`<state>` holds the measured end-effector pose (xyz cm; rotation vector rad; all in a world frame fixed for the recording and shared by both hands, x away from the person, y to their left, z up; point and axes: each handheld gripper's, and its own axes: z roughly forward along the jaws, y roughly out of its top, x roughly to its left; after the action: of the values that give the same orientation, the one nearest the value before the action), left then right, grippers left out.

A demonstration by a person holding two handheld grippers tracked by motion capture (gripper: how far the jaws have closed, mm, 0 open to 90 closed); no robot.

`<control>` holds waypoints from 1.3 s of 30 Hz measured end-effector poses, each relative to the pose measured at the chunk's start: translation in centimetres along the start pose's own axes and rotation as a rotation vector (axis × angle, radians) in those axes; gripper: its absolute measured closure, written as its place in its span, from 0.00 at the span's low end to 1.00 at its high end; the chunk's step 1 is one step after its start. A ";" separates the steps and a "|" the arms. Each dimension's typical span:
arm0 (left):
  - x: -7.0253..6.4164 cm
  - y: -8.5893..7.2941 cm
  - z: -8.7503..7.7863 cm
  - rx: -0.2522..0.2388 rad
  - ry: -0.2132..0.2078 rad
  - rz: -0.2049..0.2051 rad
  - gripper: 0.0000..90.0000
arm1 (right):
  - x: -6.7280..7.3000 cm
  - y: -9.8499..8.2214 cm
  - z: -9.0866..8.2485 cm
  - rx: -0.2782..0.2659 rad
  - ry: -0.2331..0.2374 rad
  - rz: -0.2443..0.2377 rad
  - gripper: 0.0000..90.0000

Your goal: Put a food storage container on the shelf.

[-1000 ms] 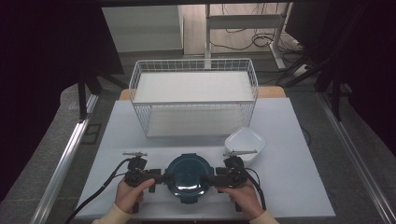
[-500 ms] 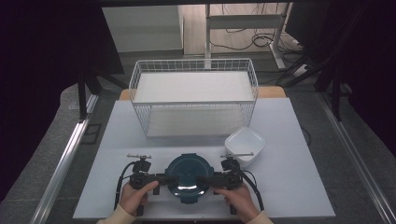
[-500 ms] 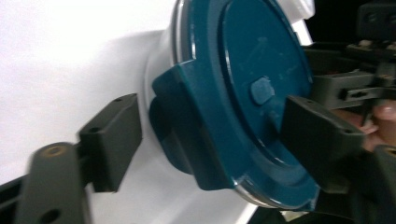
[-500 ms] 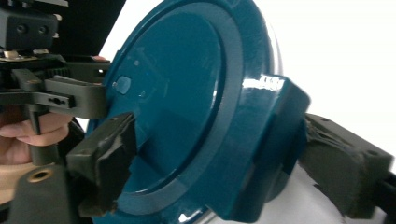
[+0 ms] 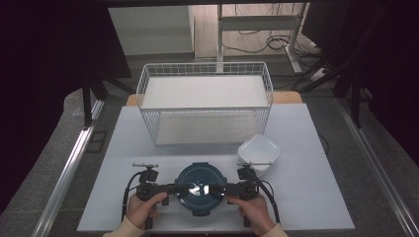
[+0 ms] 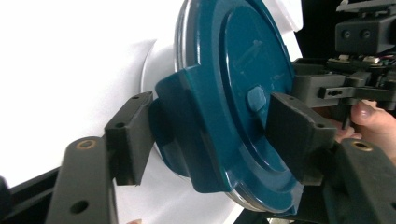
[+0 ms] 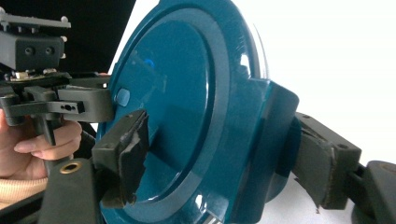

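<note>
A round container with a dark teal lid (image 5: 200, 190) sits near the table's front edge. My left gripper (image 5: 173, 188) reaches it from the left and my right gripper (image 5: 228, 188) from the right, each lying level. In the left gripper view the left gripper (image 6: 210, 135) straddles a side clip (image 6: 187, 116) of the lid (image 6: 224, 70). In the right gripper view the right gripper (image 7: 224, 163) straddles the opposite clip (image 7: 275, 130). Both pairs of jaws have just been closing on the clips. I see no firm press from the pads.
A white wire basket (image 5: 205, 101) stands across the back of the white table (image 5: 306, 187). A white bowl (image 5: 259, 153) sits just behind my right gripper. Dark curtains and floor rails surround the table.
Both pairs of jaws have narrowed around the lid's side clips. The hands and the container have stayed where they were.
</note>
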<state>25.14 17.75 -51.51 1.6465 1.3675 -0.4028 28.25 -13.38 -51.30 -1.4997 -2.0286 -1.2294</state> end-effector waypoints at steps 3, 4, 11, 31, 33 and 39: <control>-0.3 -0.1 -0.1 -0.013 0.004 0.004 0.42 | -0.1 -0.1 -0.2 -0.012 0.007 0.015 0.30; -0.5 -0.1 -0.2 -0.016 0.004 0.003 0.43 | -0.1 -0.1 -0.3 -0.014 0.009 0.021 0.30; -1.5 -0.1 -1.1 -0.056 0.024 0.040 0.49 | 0.3 -0.3 -0.7 -0.034 0.016 0.026 0.33; -3.2 0.4 -2.3 -0.092 0.036 0.109 0.50 | 2.0 0.9 -2.1 -0.055 0.016 -0.090 0.36; -3.4 0.5 -2.3 -0.096 0.035 0.114 0.50 | 2.2 1.1 -2.2 -0.060 0.016 -0.098 0.36; -3.9 0.9 -2.6 -0.105 0.034 0.130 0.50 | 2.6 1.5 -2.7 -0.072 0.013 -0.131 0.36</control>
<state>23.87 17.55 -46.95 1.6509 1.2765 -0.2245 28.00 -13.81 -47.28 -1.4051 -2.1248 -1.3724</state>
